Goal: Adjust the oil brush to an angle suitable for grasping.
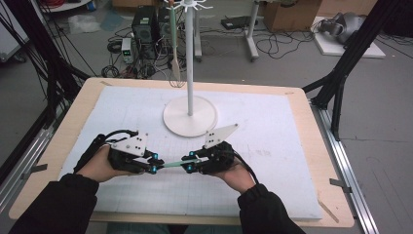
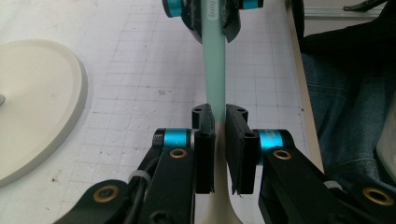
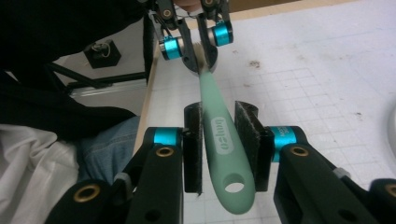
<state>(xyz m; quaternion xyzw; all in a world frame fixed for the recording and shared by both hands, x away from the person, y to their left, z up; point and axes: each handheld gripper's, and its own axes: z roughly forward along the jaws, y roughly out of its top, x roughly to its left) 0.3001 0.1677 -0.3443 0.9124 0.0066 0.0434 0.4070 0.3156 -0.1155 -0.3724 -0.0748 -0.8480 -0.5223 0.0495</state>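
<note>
Between the two pairs of black jaws spans a slim mint-green plastic utensil handle (image 1: 171, 164), held level just above the white gridded foam mat (image 1: 272, 146). Left gripper (image 2: 220, 122) has its jaws pressed against the narrow end of the handle, where green meets a cream part. Right gripper (image 3: 223, 130) stands around the broad end with the hanging hole, the jaws close at either side; whether both pads touch I cannot tell. Beyond the hands stands a white round-based rack stand (image 1: 190, 116), near the mat's middle, with a whisk (image 1: 176, 68) hanging from its top.
</note>
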